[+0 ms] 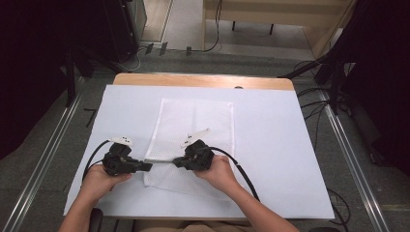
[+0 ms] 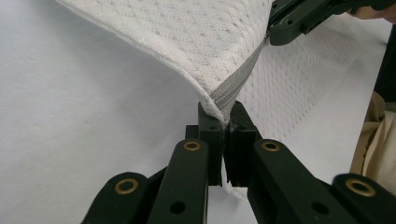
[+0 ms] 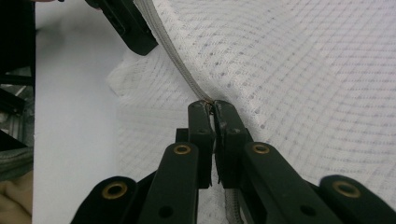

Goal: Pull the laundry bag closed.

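Note:
A white mesh bag lies flat on the white table cover, its near left part lifted. A grey zipper runs along the raised edge between the two grippers. My left gripper is shut on the bag's corner at the zipper's end, with mesh draping up and away from it. My right gripper is shut on the zipper where a small brownish slider sits at its tips. The grippers point at each other, a short span apart. The right gripper and the left gripper each appear in the other's view.
The cover leaves a wooden strip bare at the table's far edge. Metal rails run along the floor on both sides, and cables lie at the right. A black cable trails from the right gripper across the cover.

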Tool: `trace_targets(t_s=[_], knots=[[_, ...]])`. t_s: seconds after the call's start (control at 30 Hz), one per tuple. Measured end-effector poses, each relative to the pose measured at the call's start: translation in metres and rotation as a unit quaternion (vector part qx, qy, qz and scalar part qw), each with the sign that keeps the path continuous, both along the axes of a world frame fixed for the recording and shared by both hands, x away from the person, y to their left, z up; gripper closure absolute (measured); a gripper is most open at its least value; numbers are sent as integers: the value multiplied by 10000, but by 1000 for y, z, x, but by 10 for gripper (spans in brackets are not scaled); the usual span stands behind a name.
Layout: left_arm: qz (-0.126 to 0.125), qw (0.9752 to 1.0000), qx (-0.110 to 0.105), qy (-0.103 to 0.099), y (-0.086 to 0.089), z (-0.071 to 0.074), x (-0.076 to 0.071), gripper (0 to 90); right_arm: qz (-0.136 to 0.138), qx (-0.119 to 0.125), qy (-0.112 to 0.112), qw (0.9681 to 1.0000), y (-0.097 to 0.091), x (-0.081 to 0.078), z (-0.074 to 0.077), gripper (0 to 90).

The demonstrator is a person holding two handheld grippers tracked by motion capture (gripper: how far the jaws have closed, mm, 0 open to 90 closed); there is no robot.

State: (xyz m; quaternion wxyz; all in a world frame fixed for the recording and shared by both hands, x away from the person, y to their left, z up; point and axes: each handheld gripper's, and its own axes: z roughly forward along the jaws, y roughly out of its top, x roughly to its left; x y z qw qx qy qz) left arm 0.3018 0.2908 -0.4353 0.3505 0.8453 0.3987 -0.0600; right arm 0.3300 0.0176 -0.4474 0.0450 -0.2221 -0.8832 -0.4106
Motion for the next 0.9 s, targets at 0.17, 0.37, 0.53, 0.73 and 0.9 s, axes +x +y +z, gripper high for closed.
trace_targets(t_s=[0.17, 0.37, 0.53, 0.73, 0.9], knots=[[33, 10000, -22, 22, 1, 1, 0, 878, 21, -22, -44, 10000, -2, -1, 1, 878], [46, 10000, -12, -4, 2, 1, 0, 878, -31, -14, 10, 10000, -8, 1, 0, 878], [56, 10000, -51, 0, 3, 2, -1, 878, -30, 22, 8, 10000, -11, 0, 1, 878], [55, 10000, -35, -1, 5, 2, -1, 878, -50, 13, -6, 10000, -16, 2, 0, 878], [50, 10000, -31, -2, 4, 2, -1, 878, -67, 26, 25, 10000, -18, 1, 0, 878]])
